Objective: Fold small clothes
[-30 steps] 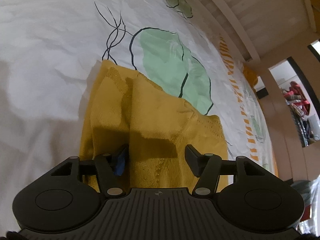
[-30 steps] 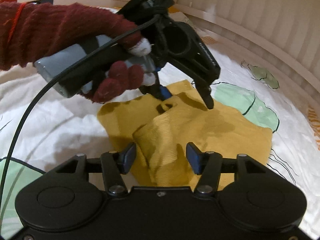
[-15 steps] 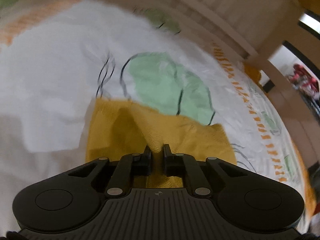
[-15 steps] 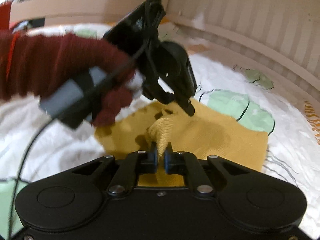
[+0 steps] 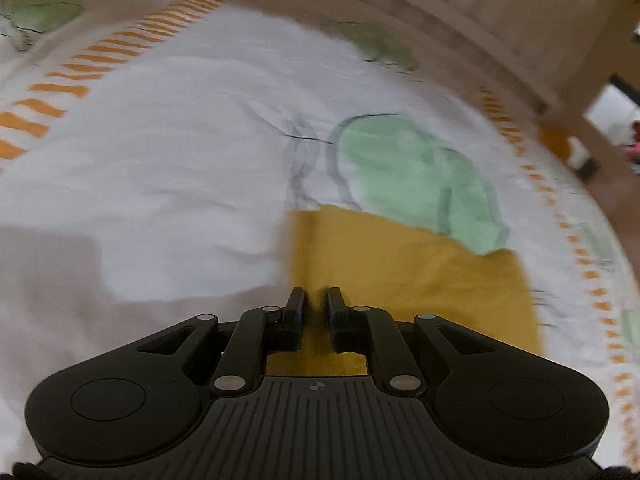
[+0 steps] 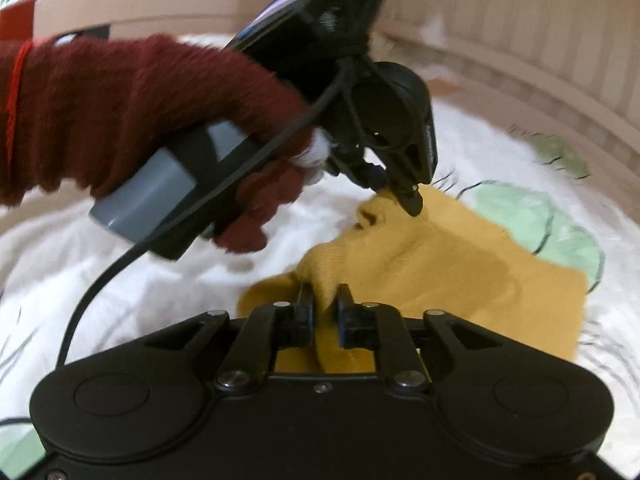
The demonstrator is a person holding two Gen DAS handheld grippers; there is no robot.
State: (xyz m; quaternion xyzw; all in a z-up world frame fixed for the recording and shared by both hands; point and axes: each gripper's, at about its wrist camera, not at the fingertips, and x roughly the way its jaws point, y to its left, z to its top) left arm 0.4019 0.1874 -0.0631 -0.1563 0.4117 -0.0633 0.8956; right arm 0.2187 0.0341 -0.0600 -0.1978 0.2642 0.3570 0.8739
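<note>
Fuzzy maroon knit glove, black cable

A white bedsheet covered the bed, printed with pale green leaves and an orange dashed border. Beyond its far edge ran a beige slatted headboard — and, far right, a bright doorway.

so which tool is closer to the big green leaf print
Left. The left tool holds the yellow garment at its far corner beside the leaf print; the right tool holds its near edge. Both jaws are opening, cloth between them.
</note>
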